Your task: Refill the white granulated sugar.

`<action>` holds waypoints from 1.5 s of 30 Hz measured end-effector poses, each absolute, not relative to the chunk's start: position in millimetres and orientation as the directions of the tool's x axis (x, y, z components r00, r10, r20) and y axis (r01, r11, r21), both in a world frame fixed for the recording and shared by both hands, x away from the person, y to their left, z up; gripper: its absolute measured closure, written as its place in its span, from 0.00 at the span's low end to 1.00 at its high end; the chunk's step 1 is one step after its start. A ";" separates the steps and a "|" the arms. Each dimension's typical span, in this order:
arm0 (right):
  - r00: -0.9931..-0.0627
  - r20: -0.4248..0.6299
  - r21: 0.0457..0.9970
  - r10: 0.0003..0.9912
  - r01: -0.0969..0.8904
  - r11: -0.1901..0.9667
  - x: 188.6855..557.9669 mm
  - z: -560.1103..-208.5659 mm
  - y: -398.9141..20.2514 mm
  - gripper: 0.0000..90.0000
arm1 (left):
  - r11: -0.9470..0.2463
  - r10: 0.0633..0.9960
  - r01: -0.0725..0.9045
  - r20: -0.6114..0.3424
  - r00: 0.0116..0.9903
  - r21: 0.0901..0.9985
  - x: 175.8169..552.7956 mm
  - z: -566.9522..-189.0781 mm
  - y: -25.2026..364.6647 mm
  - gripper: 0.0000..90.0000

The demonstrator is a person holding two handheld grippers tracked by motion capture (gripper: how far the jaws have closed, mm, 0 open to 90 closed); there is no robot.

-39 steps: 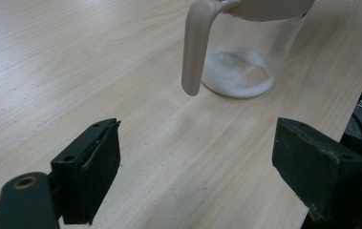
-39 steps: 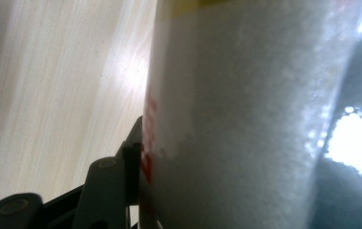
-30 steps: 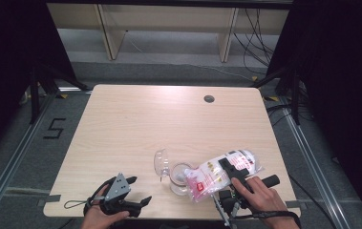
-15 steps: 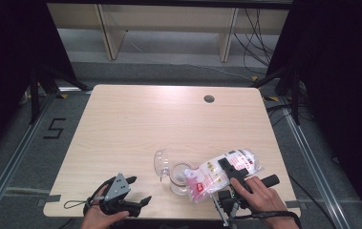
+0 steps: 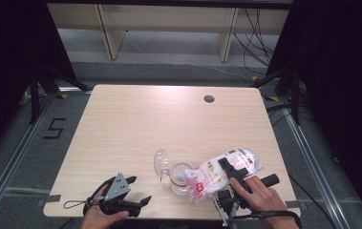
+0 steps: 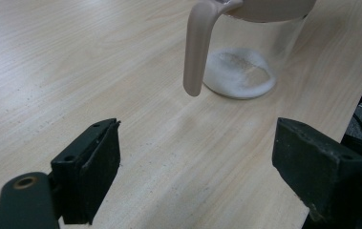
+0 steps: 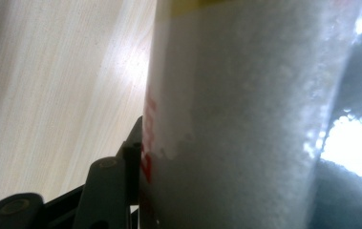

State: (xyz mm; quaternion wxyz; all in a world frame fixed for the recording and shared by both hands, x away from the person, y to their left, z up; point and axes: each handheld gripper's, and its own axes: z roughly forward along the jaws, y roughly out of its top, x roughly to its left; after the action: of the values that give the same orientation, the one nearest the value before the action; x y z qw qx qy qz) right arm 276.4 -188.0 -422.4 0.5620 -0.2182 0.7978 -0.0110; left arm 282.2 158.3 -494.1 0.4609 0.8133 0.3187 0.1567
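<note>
A clear jug point(image 5: 181, 177) stands near the table's front edge, with its hinged lid point(image 5: 161, 162) flipped open to the left. In the left gripper view the jug point(image 6: 260, 43) shows a beige handle point(image 6: 196, 52) and a layer of white powder point(image 6: 238, 75) on its bottom. My right gripper point(image 5: 227, 168) is shut on a clear bag of white granules point(image 5: 217, 175), which lies tilted with its low end over the jug's mouth. Close up, the bag point(image 7: 245, 119) presses against one black finger point(image 7: 109, 186). My left gripper point(image 5: 139, 190) rests open at the front left with nothing between its jaws, and it point(image 6: 202, 162) points at the jug.
The wooden table point(image 5: 169, 124) has a round cable hole point(image 5: 209, 98) at its back right. Its front edge runs just below both hands. Wooden shelving point(image 5: 169, 28) stands on the floor behind the table, and dark curtains hang at both sides.
</note>
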 end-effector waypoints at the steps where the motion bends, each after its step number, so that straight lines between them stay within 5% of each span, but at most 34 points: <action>1: -0.273 -0.892 -0.263 -0.360 -0.336 0.905 276.4 -422.4 -188.0 0.57 | -0.375 0.663 0.374 -0.037 0.747 0.848 282.3 -494.1 158.4 0.18; 16: -0.262 -0.882 -0.299 -0.392 -0.333 0.894 275.8 -419.5 -186.3 0.57 | -0.365 0.668 0.375 -0.041 0.743 0.852 282.0 -494.0 158.4 0.18; 31: -0.315 -0.905 -0.194 -0.287 -0.296 0.935 273.6 -422.4 -190.1 0.57 | -0.364 0.668 0.376 -0.042 0.743 0.852 282.1 -493.9 158.3 0.18; 43: -0.306 -0.889 -0.231 -0.340 -0.340 0.911 276.3 -418.2 -188.3 0.58 | -0.363 0.670 0.378 -0.044 0.741 0.852 282.1 -493.9 158.5 0.18; 44: -0.351 -0.906 -0.143 -0.237 -0.272 0.952 272.1 -423.2 -191.3 0.58 | -0.363 0.670 0.378 -0.044 0.741 0.852 282.1 -493.9 158.4 0.18; 45: -0.308 -0.893 -0.221 -0.328 -0.335 0.916 275.7 -417.6 -188.4 0.58 | -0.364 0.667 0.378 -0.045 0.743 0.851 282.2 -493.8 158.5 0.18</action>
State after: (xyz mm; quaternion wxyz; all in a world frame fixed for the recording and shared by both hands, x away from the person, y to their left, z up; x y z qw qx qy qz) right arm 275.7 -188.4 -417.6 0.5513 -0.2052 0.8087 0.0032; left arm 282.2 158.5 -493.8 0.4629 0.8108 0.3225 0.1562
